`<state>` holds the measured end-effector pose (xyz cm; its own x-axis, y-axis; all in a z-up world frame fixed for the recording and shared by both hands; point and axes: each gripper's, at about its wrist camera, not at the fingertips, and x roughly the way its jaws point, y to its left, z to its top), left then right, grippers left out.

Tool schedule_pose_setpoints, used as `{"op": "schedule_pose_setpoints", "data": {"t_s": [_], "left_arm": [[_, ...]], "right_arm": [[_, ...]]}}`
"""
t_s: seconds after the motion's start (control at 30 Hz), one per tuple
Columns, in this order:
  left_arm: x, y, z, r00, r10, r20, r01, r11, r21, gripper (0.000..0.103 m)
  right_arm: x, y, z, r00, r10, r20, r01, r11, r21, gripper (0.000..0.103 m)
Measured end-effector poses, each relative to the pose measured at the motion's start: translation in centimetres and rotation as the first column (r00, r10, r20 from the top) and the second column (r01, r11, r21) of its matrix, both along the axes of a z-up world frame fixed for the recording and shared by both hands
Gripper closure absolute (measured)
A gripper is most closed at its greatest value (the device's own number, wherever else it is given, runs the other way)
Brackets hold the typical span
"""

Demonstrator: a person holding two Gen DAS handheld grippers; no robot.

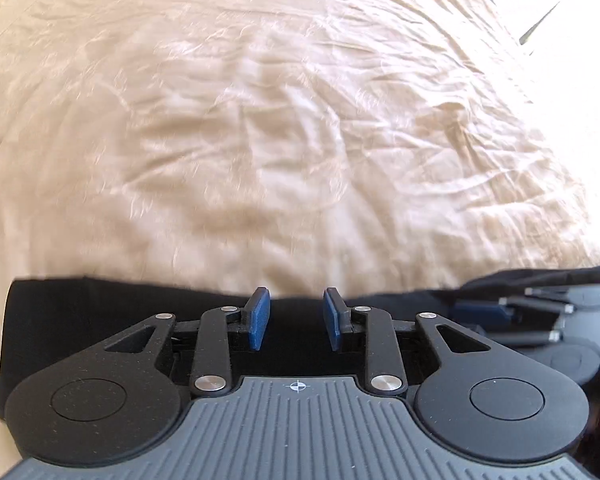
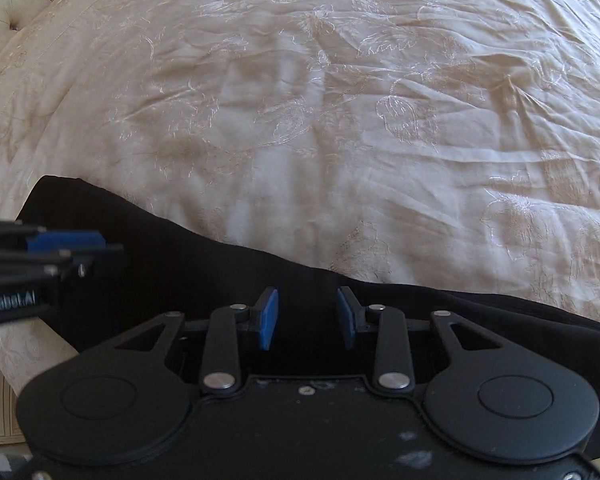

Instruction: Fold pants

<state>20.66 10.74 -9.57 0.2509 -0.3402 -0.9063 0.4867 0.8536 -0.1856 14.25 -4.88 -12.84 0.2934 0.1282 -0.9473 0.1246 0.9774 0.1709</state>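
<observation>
Pants (image 1: 100, 320), black and soft, are lying flat near the edge of the cream bedspread (image 1: 300, 120). Both grippers are hanging over them, side by side. The left gripper (image 1: 297, 322) and the right gripper (image 2: 307, 318) are both staying apart with nothing squeezed inside. The cloth looks light and floppy, so pinching its far edge seems best.

My own tool bodies hide the near part of the black pants (image 1: 80, 320), so I cannot tell their folded shape. My right gripper (image 1: 540, 312) shows blurred at the left view's right edge. My left gripper (image 2: 60, 256) is cut off by the right view's left edge. The bedspread (image 1: 260, 120) smears in the left view.
</observation>
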Motion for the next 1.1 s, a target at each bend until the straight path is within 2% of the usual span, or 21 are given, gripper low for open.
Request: {"op": "schedule_pose_setpoints", "data": {"t_s": [0.13,0.2,0.27,0.3,0.4,0.5,0.57,0.63,0.77,0.83,0.93,1.1], "left_arm": [[3.9,-4.1,-2.4,0.999,-0.04,-0.022,0.041,0.998,0.041,0.074],[5.3,-5.7,-5.0,0.989,-0.068,-0.128,0.082,0.99,0.112,0.074],[5.1,-6.0,-7.5,0.961,-0.104,-0.255,0.138,0.983,0.12,0.075],[4.4,-5.6,-8.1,0.952,-0.125,-0.28,0.161,0.981,0.111,0.076],[1.4,-4.0,-6.5,0.972,-0.172,-0.161,0.189,0.976,0.103,0.076],[-1.1,-2.3,-5.0,0.985,-0.16,-0.062,0.164,0.984,0.073,0.076],[-2.5,-1.4,-4.4,0.987,-0.159,-0.013,0.16,0.986,0.057,0.076],[-3.6,-1.1,-4.5,0.985,-0.173,0.025,0.172,0.983,0.061,0.076],[-3.8,-1.3,-4.6,0.984,-0.172,0.046,0.169,0.984,0.06,0.076],[-3.6,-1.3,-4.7,0.985,-0.163,0.047,0.161,0.986,0.049,0.076],[-3.6,-0.9,-4.8,0.987,-0.155,0.045,0.154,0.988,0.027,0.076],[-4.4,0.1,-4.5,0.981,-0.18,0.07,0.18,0.984,0.01,0.075]], "right_arm": [[-0.8,0.3,-1.2,0.999,-0.035,-0.028,0.035,0.999,0.002,0.068],[-1.2,0.5,-1.6,0.999,-0.04,-0.032,0.04,0.999,-0.008,0.068],[-1.4,0.5,-1.6,0.998,-0.054,-0.035,0.054,0.999,-0.005,0.068],[-1.7,0.4,-1.4,0.997,-0.064,-0.04,0.064,0.998,0.007,0.068],[-2.6,-0.3,-0.1,0.994,-0.103,-0.019,0.104,0.995,0.013,0.068],[-3.0,-1.8,2.4,0.98,-0.183,0.081,0.181,0.983,0.028,0.068],[-2.5,-2.7,3.6,0.967,-0.209,0.148,0.208,0.978,0.018,0.067],[-1.0,-3.3,3.8,0.968,-0.182,0.171,0.184,0.983,0.003,0.064],[2.7,-3.7,1.6,0.991,-0.089,0.096,0.088,0.996,0.013,0.063],[4.3,-3.9,-0.2,0.998,-0.067,0.009,0.067,0.997,0.04,0.063],[4.6,-4.1,-2.1,0.99,-0.059,-0.132,0.076,0.988,0.134,0.062],[1.0,-2.5,0.4,0.995,0.01,-0.096,0.01,0.979,0.204,0.061]]}}
